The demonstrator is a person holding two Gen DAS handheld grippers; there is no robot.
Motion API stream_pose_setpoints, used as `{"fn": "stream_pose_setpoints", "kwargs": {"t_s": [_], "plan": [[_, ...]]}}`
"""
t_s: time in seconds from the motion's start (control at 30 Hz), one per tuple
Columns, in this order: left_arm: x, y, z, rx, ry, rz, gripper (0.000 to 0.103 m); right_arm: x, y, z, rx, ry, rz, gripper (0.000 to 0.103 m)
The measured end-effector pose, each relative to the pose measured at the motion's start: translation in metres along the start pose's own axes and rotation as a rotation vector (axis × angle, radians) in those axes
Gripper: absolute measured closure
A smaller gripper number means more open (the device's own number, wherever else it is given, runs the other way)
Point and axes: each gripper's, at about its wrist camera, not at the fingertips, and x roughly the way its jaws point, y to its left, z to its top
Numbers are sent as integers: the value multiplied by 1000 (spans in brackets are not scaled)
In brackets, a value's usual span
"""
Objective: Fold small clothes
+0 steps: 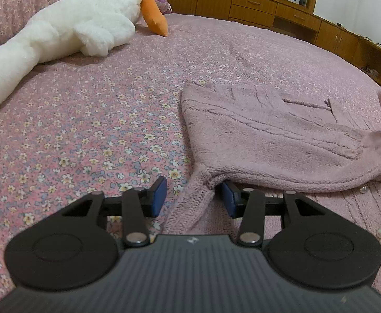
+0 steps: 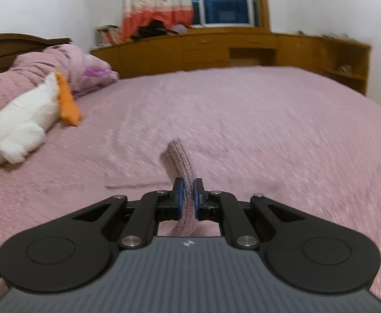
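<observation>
While the right gripper [image 2: 187, 195] clenched the fuzzy mauve knitted cardigan's [image 1: 268, 140] cuff (mid-fold), the left gripper [image 1: 194, 198] stood released astride its hem; next, laying the sleeve across.

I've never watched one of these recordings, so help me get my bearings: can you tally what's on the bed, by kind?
Knitted pink garment, a cuff pinched in the right gripper: 1
White plush toy with orange feet: 1
Pink pillows or bedding rolls at the head of the bed: 2 that I can make out
Total: 4
</observation>
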Motion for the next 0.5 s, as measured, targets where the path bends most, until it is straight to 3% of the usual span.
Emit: {"fn": "stream_pose_setpoints", "kwargs": {"t_s": [0.17,0.33,0.43,0.5], "plan": [[0,1,0,-2,-1,-4,56,8,-37,-32,111,46,-49,95],[0,1,0,6,-1,-1,56,21,-57,-61,185,159,-86,92],[0,1,0,6,-2,0,56,22,-65,-67,245,181,-64,78],[0,0,0,10,-2,1,56,16,-70,-65,258,172,-65,61]]}}
